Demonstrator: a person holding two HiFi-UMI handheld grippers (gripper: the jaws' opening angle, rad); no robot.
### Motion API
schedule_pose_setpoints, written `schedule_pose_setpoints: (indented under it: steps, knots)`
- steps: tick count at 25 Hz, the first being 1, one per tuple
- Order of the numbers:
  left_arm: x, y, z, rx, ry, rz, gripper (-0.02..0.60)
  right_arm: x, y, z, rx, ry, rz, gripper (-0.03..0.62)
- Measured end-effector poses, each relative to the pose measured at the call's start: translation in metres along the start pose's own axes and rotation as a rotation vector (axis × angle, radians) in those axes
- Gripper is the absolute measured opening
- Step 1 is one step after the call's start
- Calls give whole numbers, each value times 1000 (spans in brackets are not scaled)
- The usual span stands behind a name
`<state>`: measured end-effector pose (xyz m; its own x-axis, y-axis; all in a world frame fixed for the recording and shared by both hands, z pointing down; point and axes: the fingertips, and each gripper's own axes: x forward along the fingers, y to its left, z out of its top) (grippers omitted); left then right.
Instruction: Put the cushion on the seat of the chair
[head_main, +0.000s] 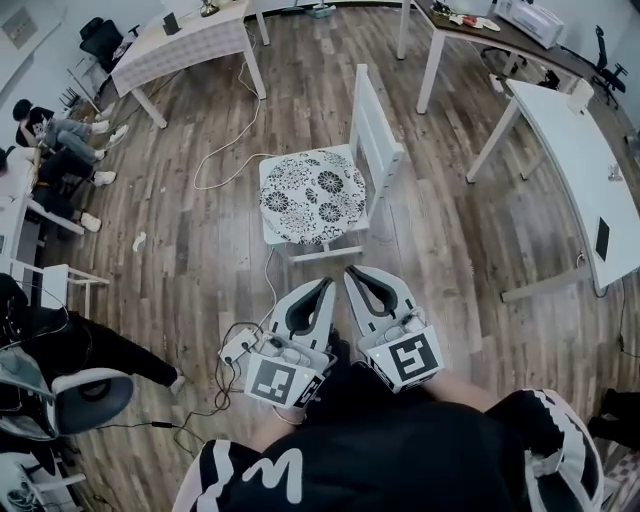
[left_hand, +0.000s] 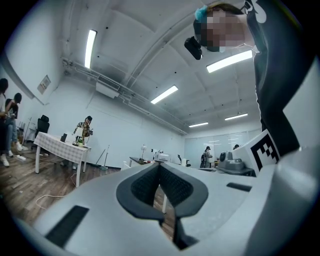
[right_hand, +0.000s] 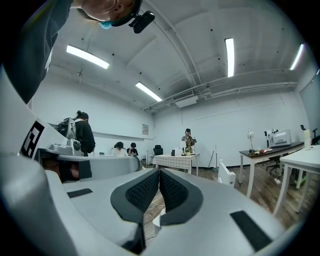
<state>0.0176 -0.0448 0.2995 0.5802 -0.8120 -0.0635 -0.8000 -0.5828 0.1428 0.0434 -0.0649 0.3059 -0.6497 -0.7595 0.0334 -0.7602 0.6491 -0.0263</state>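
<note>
A: Cushion (head_main: 312, 197), is it on the seat yet?

B: It looks so. The chair (head_main: 374, 135) stands on the wood floor ahead of the person. The flowered cushion lies flat on its seat and covers nearly all of it.

A: So what is left to do?

B: Very little, I'd judge. At most it could be squared up, and the placing itself seems done.

A: And the tongs?

B: The left gripper (head_main: 322, 290) and right gripper (head_main: 356, 276) sit side by side close to the person's body, apart from the chair. Both have their jaws pressed together with nothing between them.
</note>
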Motion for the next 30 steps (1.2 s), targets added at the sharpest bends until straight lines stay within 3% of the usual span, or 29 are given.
schedule_pose_setpoints:
  steps: [8,17,24,30]
  knots:
    - [-24,-28,7,20,-18,-15,3,-30,20,4,-5,-23,23,21]
    - [-61,-49,2,18,-9,28,3,-58,44,5,23,-40,42,21]
    - [-82,-56,10,33,-27,12,3,-70,61,9,11,-30,29,21]
    - [-126,-67,4,2,-2,2,3,-93,97,4,43,-8,2,21]
